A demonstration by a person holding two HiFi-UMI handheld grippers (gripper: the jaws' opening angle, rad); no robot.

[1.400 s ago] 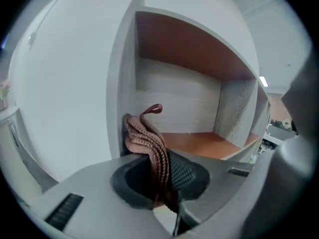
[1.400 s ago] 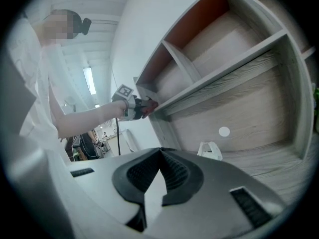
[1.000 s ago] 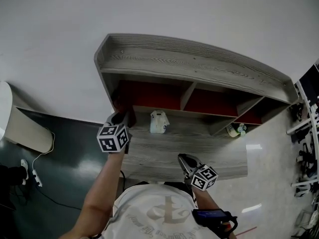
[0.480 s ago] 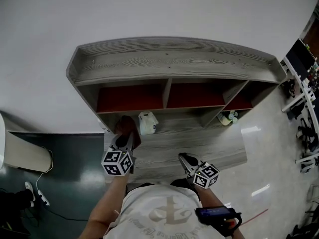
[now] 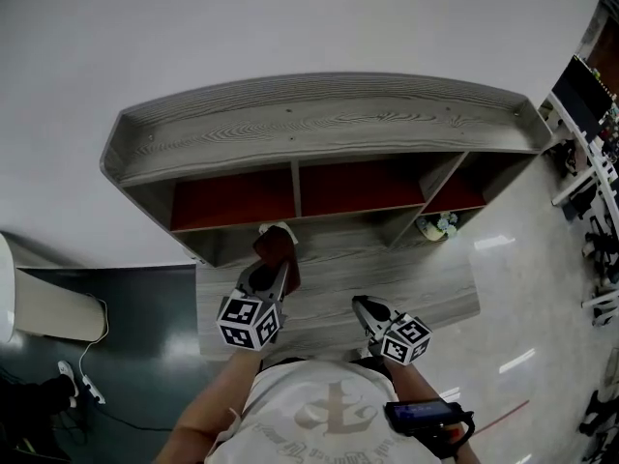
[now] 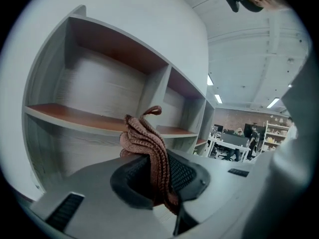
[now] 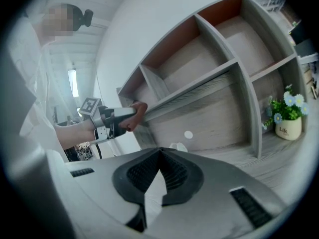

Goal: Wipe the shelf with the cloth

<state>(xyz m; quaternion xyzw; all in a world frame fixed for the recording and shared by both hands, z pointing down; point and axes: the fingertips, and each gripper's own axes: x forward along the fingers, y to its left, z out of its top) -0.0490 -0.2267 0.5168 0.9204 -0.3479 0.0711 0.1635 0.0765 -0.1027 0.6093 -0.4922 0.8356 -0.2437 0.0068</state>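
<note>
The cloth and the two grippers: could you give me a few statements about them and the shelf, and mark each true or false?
1. The left gripper has its jaws shut on the cloth. True.
2. The right gripper grips a bottle. False: its jaws are together on nothing.
3. A small flower pot stands near the right end of the shelf. True.
4. The cloth is blue. False: it is reddish brown.

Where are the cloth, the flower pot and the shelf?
cloth (image 6: 145, 141), left gripper view, its bunched middle folds
flower pot (image 7: 289, 130), right gripper view, the white pot's front
shelf (image 5: 319, 119), head view, its top board
</note>
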